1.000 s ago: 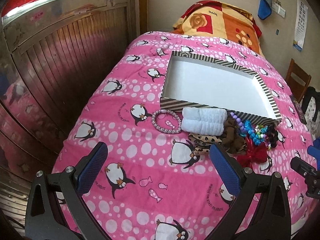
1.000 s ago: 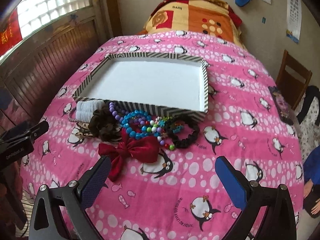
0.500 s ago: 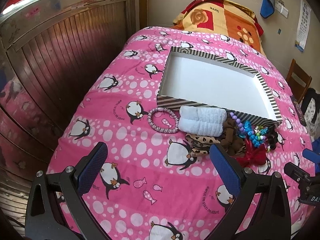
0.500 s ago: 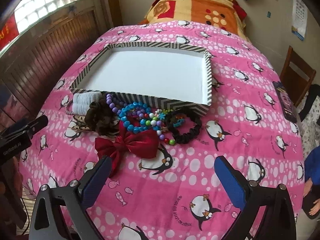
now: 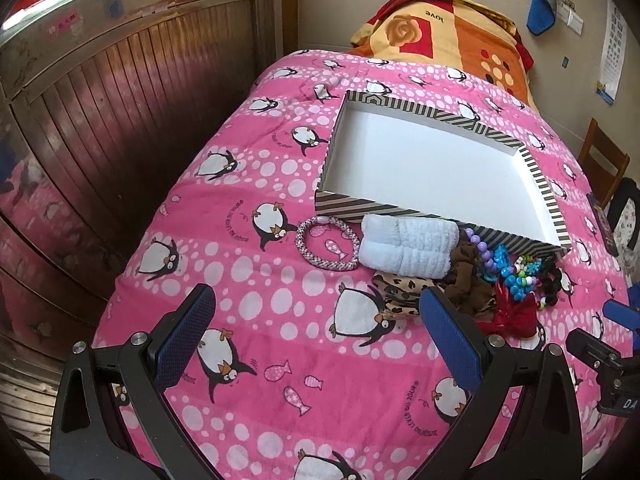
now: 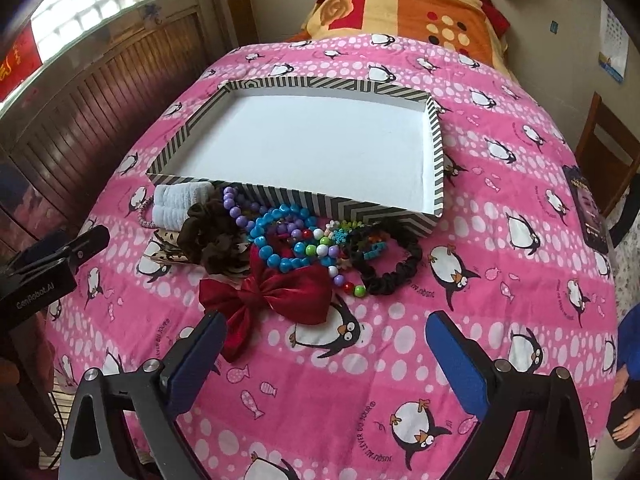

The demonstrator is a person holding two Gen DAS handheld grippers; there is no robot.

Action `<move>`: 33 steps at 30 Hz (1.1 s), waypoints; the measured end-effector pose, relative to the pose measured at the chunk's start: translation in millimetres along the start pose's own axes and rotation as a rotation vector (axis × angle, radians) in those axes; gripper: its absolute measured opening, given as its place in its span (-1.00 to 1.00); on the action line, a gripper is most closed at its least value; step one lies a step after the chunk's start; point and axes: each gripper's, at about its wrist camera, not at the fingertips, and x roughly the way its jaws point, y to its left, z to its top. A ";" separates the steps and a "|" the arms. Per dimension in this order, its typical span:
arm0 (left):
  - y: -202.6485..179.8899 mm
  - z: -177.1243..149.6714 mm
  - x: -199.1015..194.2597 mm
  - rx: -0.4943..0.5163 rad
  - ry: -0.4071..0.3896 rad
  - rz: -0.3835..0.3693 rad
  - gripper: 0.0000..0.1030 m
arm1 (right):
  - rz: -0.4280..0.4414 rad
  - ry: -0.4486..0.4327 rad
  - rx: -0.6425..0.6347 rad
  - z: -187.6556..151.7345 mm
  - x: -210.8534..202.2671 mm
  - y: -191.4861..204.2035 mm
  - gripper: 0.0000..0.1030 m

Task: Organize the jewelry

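Observation:
A shallow black-and-white striped box (image 5: 360, 209) (image 6: 360, 208) with a bare white floor lies on the pink penguin bedspread. Along its near wall lies a heap: a pink braided bracelet (image 5: 327, 243), a white terry band (image 5: 408, 246), a leopard scrunchie (image 5: 400, 292), a brown scrunchie (image 6: 212, 240), blue beads (image 6: 276, 236), purple beads (image 6: 234, 208), a black scrunchie (image 6: 394, 260) and a red bow (image 6: 272, 292). My left gripper (image 5: 316, 300) hangs open above the bedspread, short of the bracelet. My right gripper (image 6: 326, 324) hovers just short of the bow, its jaws closing slightly with nothing between them.
A wooden panelled wall (image 5: 120, 120) runs along the bed's left side. An orange and red blanket (image 6: 400, 4) lies at the head. A dark phone (image 6: 588, 208) rests near the bed's right edge, and a wooden chair (image 6: 608, 152) stands beyond it.
The right gripper's fingers have drawn a little closer together. Both hands stay in nearly the same place and the jewelry has not moved.

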 end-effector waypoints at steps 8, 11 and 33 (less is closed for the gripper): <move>0.5 -2.2 -4.8 0.002 -0.029 0.023 0.99 | -0.006 -0.019 -0.035 3.3 -1.1 6.2 0.88; 1.9 -2.9 -6.8 0.003 -0.044 0.035 0.99 | 0.000 -0.025 -0.040 5.0 -1.6 8.4 0.88; -5.3 33.3 39.9 -0.054 0.089 -0.215 0.93 | 0.101 0.005 -0.117 34.5 33.3 11.4 -0.04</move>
